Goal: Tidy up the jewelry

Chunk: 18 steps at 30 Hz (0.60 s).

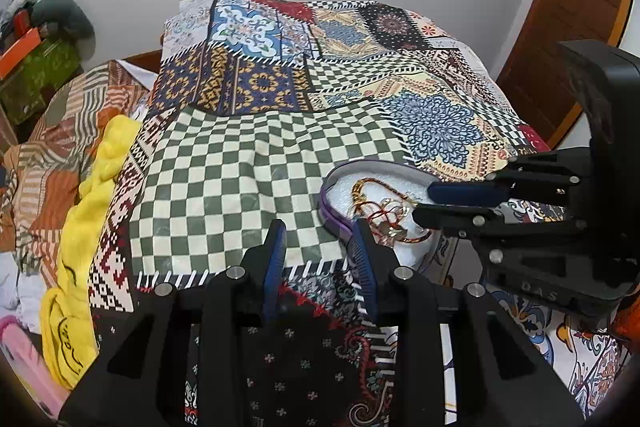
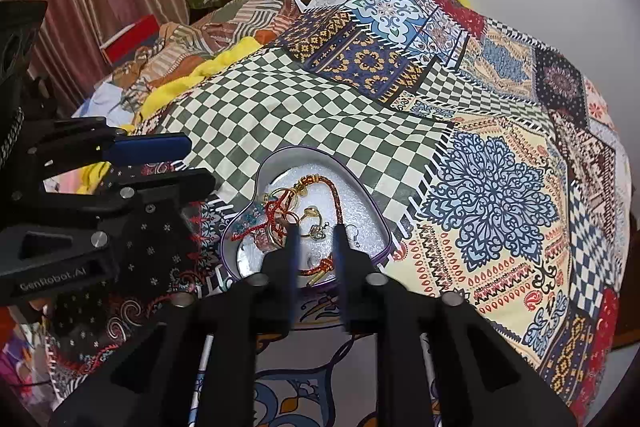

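Right wrist view: heart-shaped purple-rimmed tin with white foam lining (image 2: 280, 163) sits lower centre of frame on patchwork bedspread (image 2: 500, 187), jewelry inside — red braided cord bracelet (image 2: 334, 195), gold rings (image 2: 312, 213), tangled. Right gripper (image 2: 316, 231) hovers over tin, jaws narrowly parted, nothing between them. Left gripper (image 1: 318, 231), lower centre of left wrist view, moderately apart, empty, just beside tin rim. Your best move, likely — steady tin with left, pick single piece with right, avoid snagging tangle. Readable: "GenRobot.AI" on left gripper body; "DAS" on right gripper body, faint.
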{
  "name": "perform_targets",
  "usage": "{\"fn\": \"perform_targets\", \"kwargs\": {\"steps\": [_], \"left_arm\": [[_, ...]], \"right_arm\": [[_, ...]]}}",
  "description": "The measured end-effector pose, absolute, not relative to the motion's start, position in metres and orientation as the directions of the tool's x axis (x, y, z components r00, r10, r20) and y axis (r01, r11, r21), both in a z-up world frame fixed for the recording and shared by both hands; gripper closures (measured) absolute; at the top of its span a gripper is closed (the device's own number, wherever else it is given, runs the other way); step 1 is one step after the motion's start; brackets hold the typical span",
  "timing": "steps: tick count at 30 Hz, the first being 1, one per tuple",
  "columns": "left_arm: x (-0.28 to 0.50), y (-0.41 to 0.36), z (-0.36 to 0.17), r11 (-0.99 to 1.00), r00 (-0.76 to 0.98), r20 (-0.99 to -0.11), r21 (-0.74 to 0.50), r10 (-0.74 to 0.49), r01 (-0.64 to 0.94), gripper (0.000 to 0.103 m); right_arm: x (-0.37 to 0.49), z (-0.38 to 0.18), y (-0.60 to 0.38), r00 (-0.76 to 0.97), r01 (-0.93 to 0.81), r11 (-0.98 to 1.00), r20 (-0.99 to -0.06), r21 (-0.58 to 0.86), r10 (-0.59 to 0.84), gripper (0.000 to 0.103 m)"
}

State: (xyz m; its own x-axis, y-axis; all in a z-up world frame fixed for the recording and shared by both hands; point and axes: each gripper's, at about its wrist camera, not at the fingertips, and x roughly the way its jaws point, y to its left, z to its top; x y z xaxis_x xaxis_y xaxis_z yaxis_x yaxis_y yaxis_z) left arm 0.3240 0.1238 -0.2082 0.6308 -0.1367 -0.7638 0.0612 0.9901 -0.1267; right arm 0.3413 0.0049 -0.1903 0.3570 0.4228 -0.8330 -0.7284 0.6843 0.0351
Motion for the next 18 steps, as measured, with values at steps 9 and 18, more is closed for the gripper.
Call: {"fn": "perform_targets", "kwargs": {"steps": [9, 18], "left_arm": [[0.313, 0.126, -0.201, 0.989, 0.64, -0.756, -0.144, -0.138, 0.043, 0.07], [0.281, 0.117, -0.159, 0.991, 0.694, -0.709, -0.126, -0.128, 0.054, 0.07]], "right_arm": [[0.328, -0.175, 0.004, 0.434, -0.726, 0.686, -0.806, -0.049, 0.403, 0.066], [0.311, -0.142, -0.013, 0.491, -0.692, 0.72, -0.766, -0.053, 0.415, 0.066]]}}
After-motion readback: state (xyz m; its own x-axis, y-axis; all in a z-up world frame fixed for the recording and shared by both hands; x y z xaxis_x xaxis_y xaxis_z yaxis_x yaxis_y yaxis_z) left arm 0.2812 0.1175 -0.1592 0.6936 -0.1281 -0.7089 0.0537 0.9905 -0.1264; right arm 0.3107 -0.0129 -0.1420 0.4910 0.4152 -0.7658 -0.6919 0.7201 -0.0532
